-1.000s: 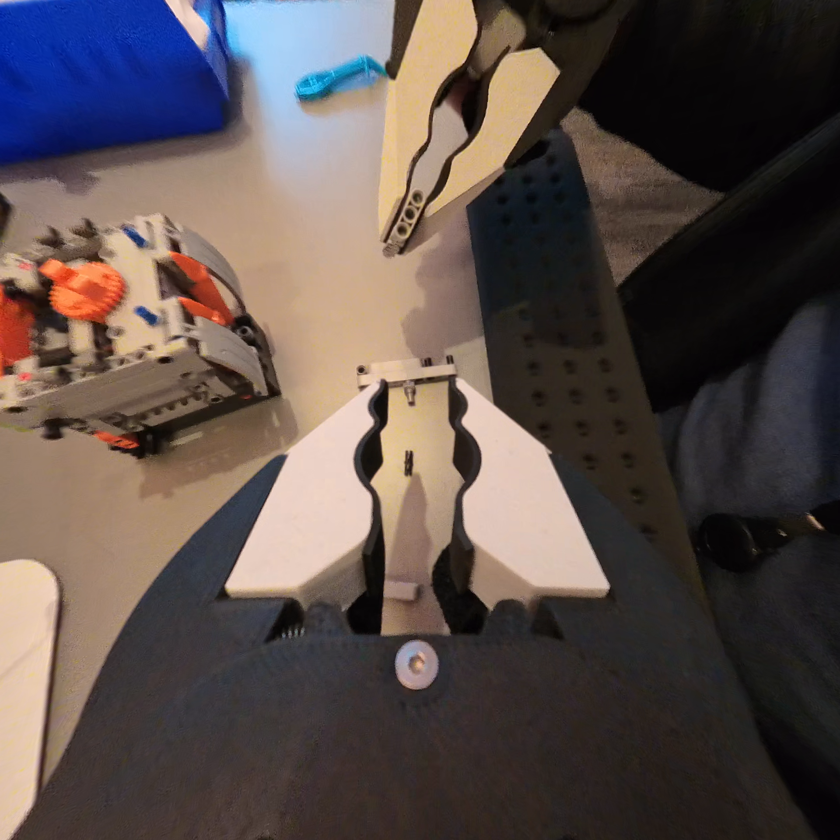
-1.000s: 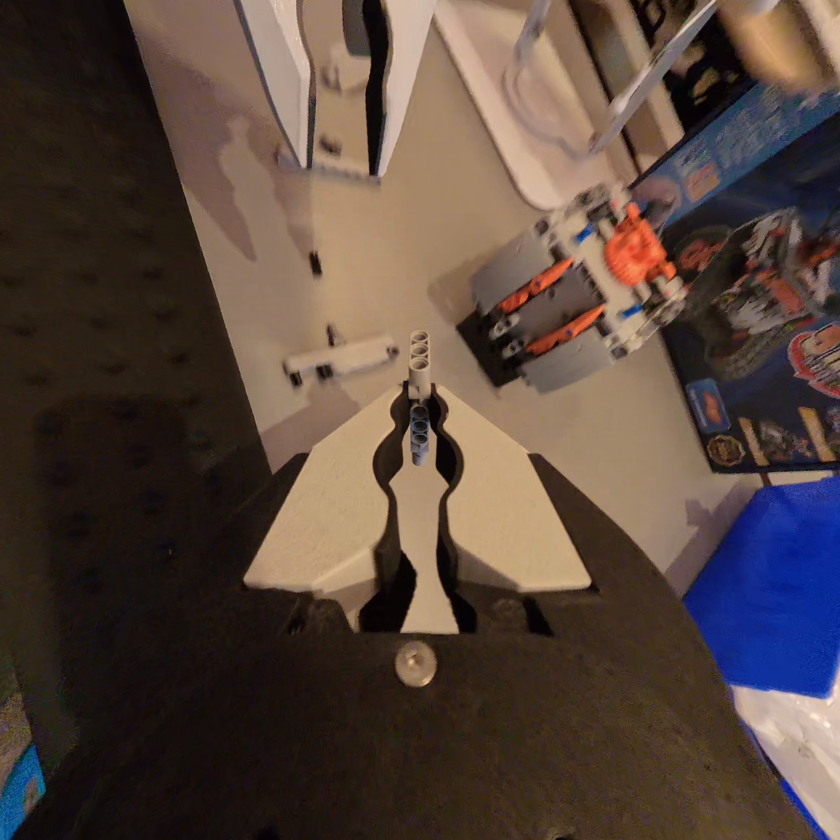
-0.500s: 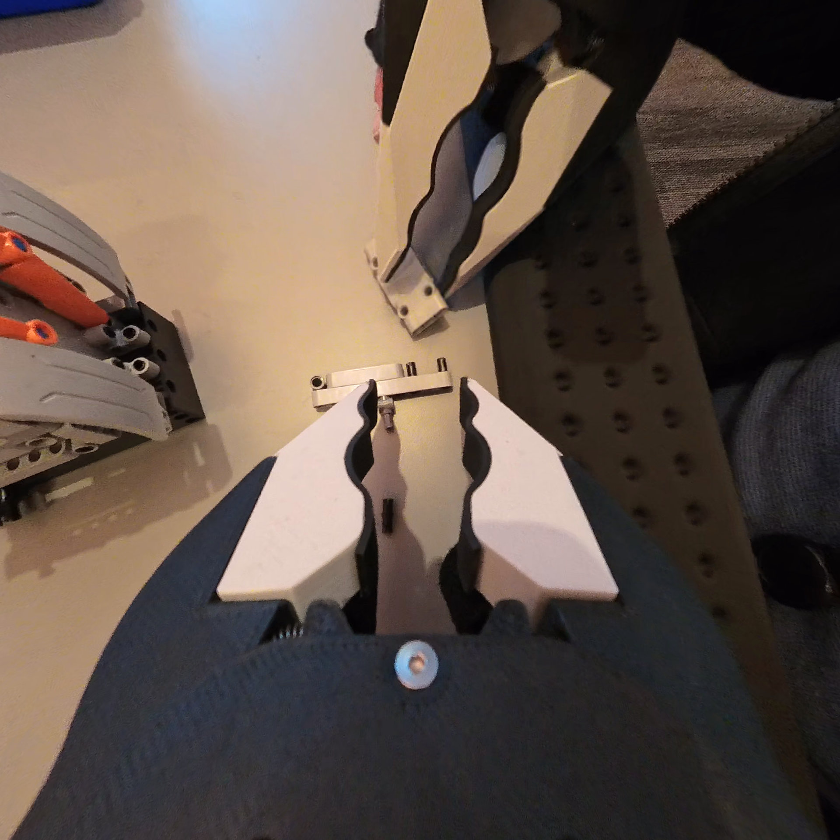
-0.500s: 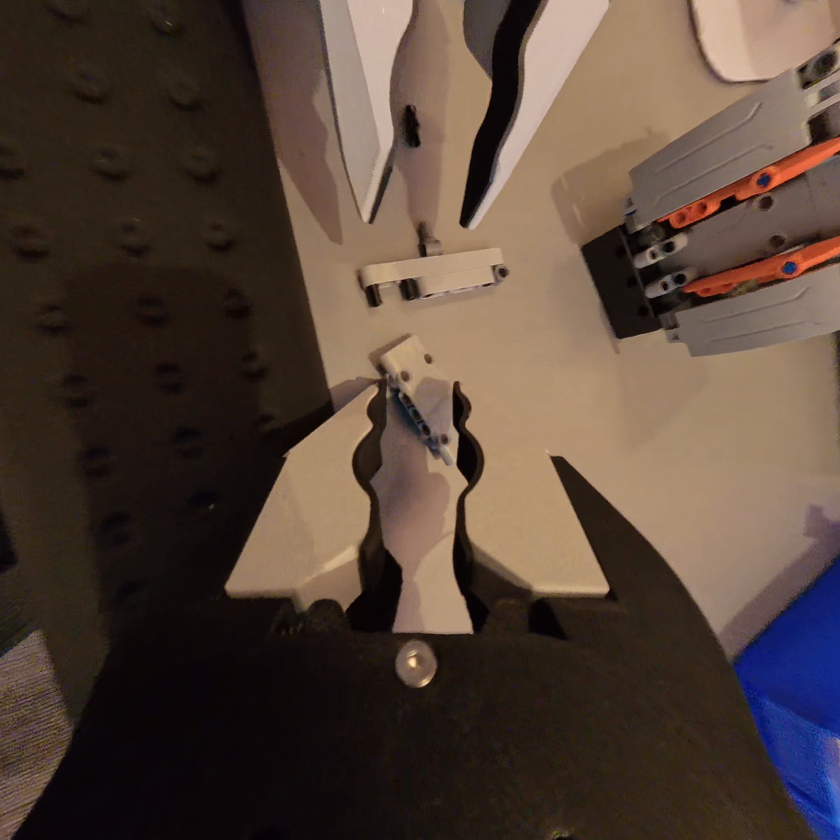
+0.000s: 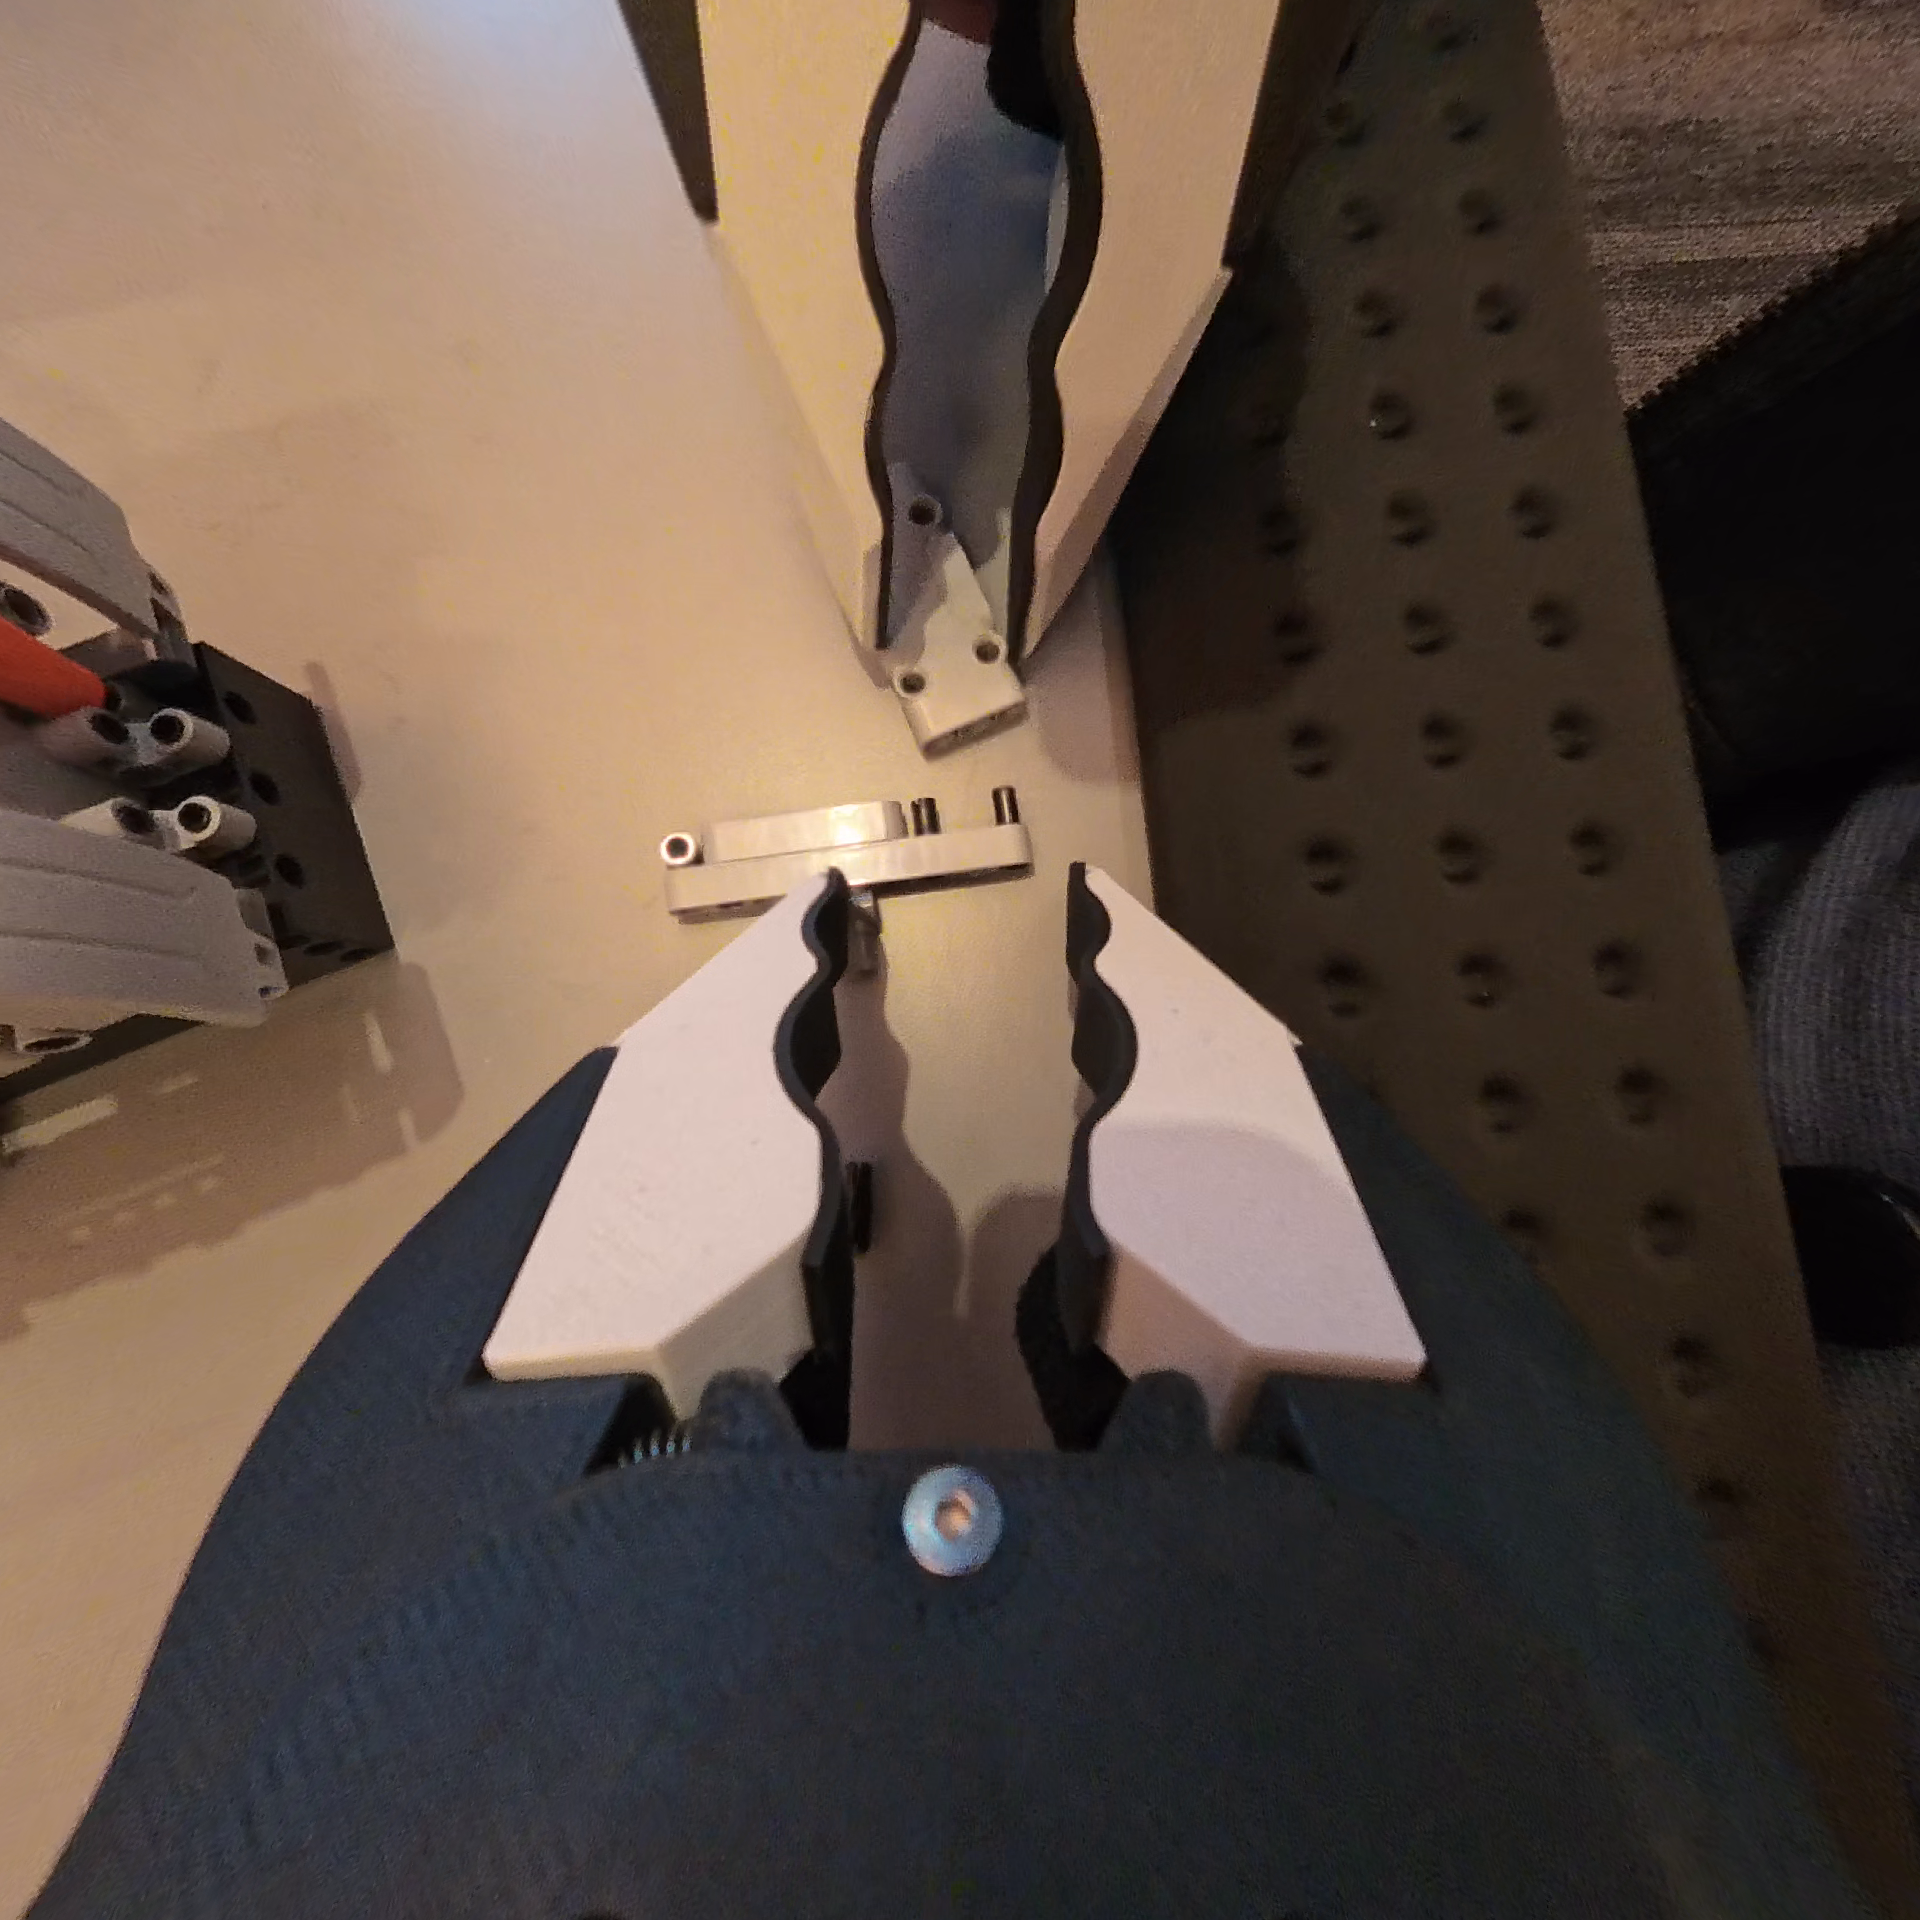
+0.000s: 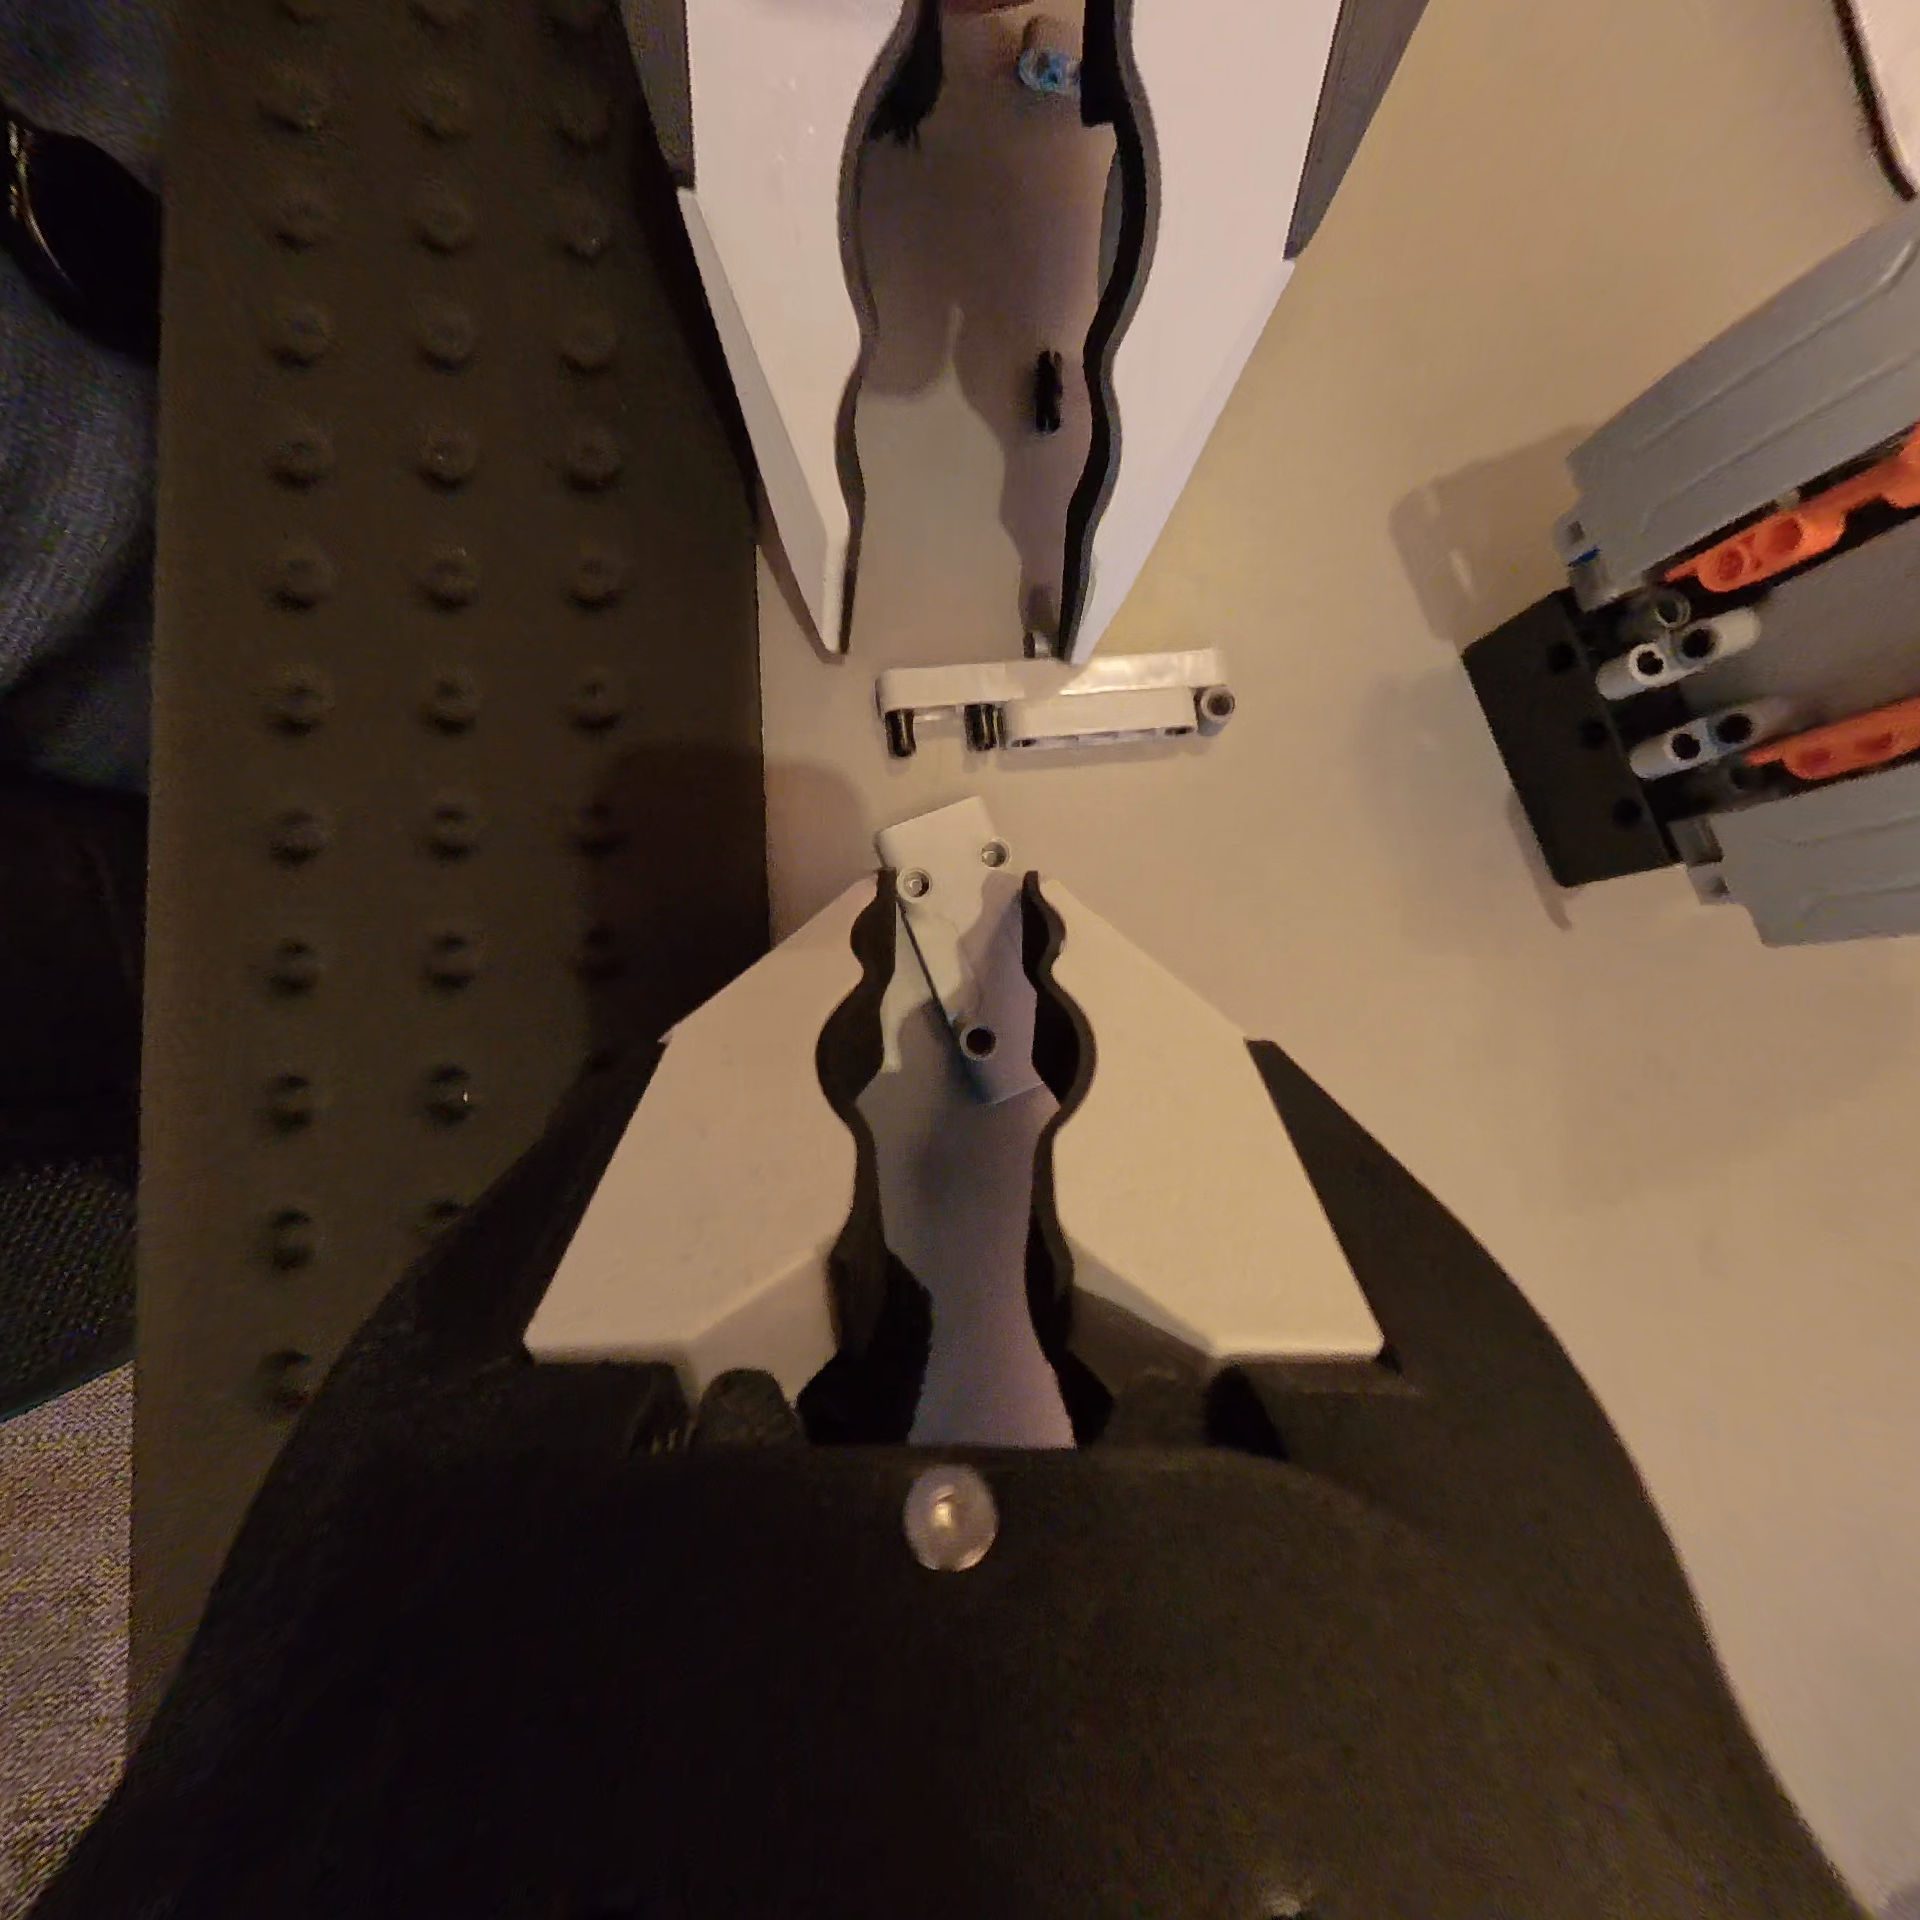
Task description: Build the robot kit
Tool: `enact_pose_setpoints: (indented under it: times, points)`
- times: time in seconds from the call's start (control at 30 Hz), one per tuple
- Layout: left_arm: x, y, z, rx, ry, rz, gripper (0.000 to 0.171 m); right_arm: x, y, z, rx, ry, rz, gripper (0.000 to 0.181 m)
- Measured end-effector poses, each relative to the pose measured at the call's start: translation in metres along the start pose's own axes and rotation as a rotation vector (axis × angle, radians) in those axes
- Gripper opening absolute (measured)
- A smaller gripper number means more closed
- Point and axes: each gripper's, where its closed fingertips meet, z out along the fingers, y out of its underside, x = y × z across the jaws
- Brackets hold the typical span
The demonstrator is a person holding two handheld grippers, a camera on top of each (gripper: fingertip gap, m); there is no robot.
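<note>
My left gripper [image 5: 954, 883] is open and low over the table, its tips just short of a light grey beam with two black pins [image 5: 847, 847]. A small black pin [image 5: 859, 1195] lies between its fingers. My right gripper [image 6: 958, 881] faces it, its jaws close against both sides of a flat light grey holed piece [image 6: 951, 935] that rests on the table. The beam [image 6: 1049, 701] lies crosswise between the two grippers. In the right wrist view the left gripper [image 6: 956, 644] shows at the top, with the black pin [image 6: 1046, 390] inside it.
A grey, orange and black brick model stands at the left [image 5: 156, 831], shown at the right in the right wrist view [image 6: 1714, 727]. A dark studded baseplate [image 5: 1455, 727] [image 6: 447, 623] runs along the table edge. A person's blue-grey cloth [image 5: 1849, 987] lies beyond it. Some 5 cm of space lies between my two pairs of fingers.
Both grippers came lower and closer, tip to tip over the beam. The right gripper's piece went from held on edge to flat on the table, jaws wider around it. The left jaws opened wider.
</note>
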Motion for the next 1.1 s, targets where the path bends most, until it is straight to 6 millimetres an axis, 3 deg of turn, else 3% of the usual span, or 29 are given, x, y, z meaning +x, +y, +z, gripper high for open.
enact_pose_setpoints:
  times: [0.57,0.7,0.83,1.1]
  points:
    - [-0.005,-0.003,0.004,0.004,-0.069,0.018,0.03,-0.005,-0.012,0.007,0.042,0.012,0.057,0.004]
    - [-0.008,-0.001,0.003,0.001,-0.08,0.031,0.022,-0.001,-0.01,0.003,0.039,0.007,0.101,0.024]
    - [-0.007,-0.001,0.003,-0.002,-0.077,0.038,0.024,0.004,-0.003,0.007,0.006,0.024,0.109,0.029]
    - [-0.006,-0.003,0.004,0.006,-0.067,0.027,0.027,0.001,-0.003,0.008,0.016,-0.008,0.057,0.021]
